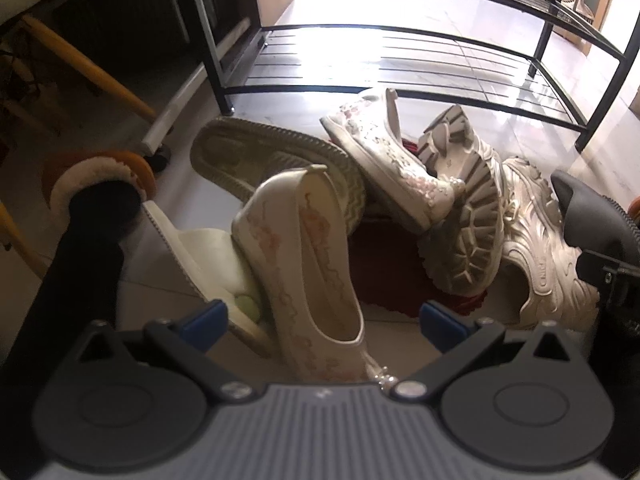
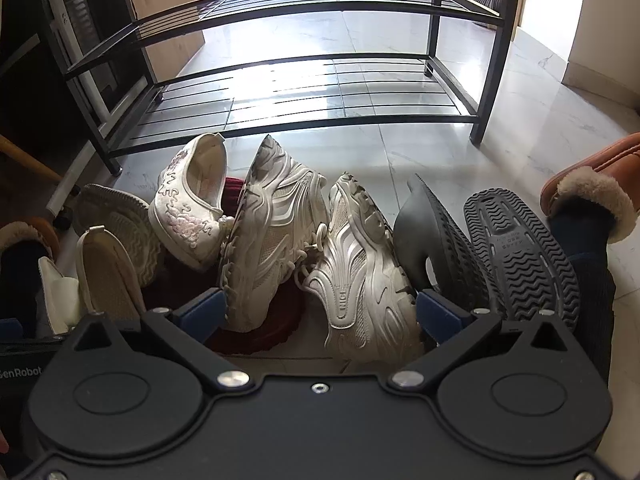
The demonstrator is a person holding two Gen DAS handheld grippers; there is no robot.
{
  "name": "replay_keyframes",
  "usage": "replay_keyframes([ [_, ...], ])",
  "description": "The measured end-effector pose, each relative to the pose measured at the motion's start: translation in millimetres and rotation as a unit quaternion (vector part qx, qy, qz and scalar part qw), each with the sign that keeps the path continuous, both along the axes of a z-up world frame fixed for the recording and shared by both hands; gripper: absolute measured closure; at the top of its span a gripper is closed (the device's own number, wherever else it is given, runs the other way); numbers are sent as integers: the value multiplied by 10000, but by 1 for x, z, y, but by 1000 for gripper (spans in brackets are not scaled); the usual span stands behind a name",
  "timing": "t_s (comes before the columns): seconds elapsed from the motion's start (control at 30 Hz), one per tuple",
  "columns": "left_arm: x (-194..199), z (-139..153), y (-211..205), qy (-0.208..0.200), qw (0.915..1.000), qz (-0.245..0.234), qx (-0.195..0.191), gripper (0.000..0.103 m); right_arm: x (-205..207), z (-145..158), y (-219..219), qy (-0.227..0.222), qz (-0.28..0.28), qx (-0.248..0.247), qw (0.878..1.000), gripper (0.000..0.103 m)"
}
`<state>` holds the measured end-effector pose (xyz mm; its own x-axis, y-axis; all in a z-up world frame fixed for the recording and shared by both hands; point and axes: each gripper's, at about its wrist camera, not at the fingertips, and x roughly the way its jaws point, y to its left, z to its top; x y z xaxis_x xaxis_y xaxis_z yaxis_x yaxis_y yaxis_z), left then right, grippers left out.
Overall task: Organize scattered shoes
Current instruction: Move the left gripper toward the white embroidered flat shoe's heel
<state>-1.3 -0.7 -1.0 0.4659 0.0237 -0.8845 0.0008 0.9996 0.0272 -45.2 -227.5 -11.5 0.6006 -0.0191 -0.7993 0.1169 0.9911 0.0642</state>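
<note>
Task status: not started. The shoe rack (image 2: pixel 304 120) stands at the far side with both tiers bare. All shoes lie heaped on the floor in front of it: embroidered flats (image 1: pixel 312 264), chunky white sneakers (image 2: pixel 360 264), black slippers (image 2: pixel 520 256). Left gripper (image 1: pixel 324 320) and right gripper (image 2: pixel 316 312) hover near the heap, jaws spread wide, grasping nothing.
</note>
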Motion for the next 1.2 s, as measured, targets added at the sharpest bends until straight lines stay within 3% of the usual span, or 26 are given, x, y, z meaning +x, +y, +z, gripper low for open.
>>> replay_keyframes([
  [0.3,-34,-25,-22,-22,10000,9,70,1,0,-7,2,37,-51,11,10000,0],
  [0.77,-33,-33,-23,129,9999,30,87,0,2,-9,2,101,-58,-5,9999,0],
  [1.2,-25,-38,-18,4,9998,27,216,0,5,-13,2,118,-73,4,9999,0],
])
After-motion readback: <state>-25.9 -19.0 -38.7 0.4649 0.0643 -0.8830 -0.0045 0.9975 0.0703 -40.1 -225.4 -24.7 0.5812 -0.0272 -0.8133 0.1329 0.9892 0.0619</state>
